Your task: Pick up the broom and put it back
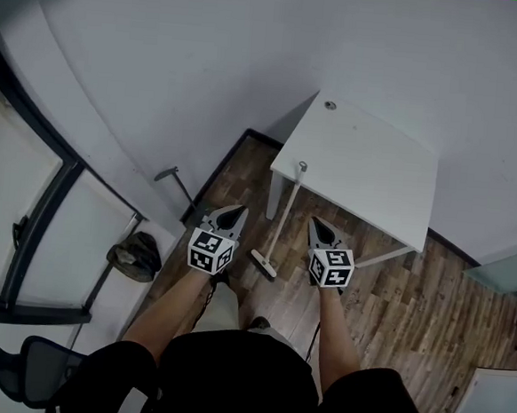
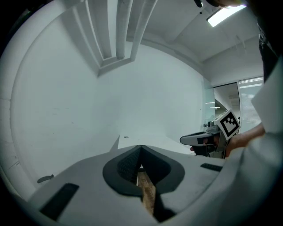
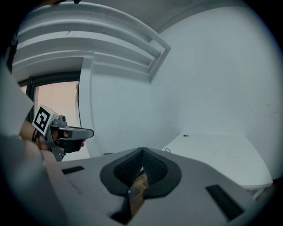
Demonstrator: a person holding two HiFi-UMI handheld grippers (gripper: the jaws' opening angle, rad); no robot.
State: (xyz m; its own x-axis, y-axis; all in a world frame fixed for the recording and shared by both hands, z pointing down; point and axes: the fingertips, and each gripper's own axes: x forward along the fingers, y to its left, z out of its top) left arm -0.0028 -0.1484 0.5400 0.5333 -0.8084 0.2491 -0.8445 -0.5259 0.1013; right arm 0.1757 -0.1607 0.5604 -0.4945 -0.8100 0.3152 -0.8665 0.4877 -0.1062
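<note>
A white broom (image 1: 281, 219) leans against the front left edge of the white table (image 1: 369, 165). Its handle top reaches the table edge and its head (image 1: 265, 263) rests on the wooden floor. My left gripper (image 1: 233, 213) hovers just left of the broom with its tips together and nothing between them. My right gripper (image 1: 318, 224) hovers just right of the broom, also shut and empty. Neither touches the broom. In the left gripper view the jaws (image 2: 139, 149) meet at the tip, and the right gripper (image 2: 194, 140) shows beside them. The right gripper view shows its own gripper (image 3: 141, 152) closed, facing the table (image 3: 216, 154).
White walls meet in the corner behind the table. A dark olive bag (image 1: 136, 256) lies on the floor at the left, beside a dark-framed glass partition (image 1: 39, 220). A mesh chair (image 1: 28, 366) stands at the lower left. A grey handled tool (image 1: 168, 175) stands by the wall.
</note>
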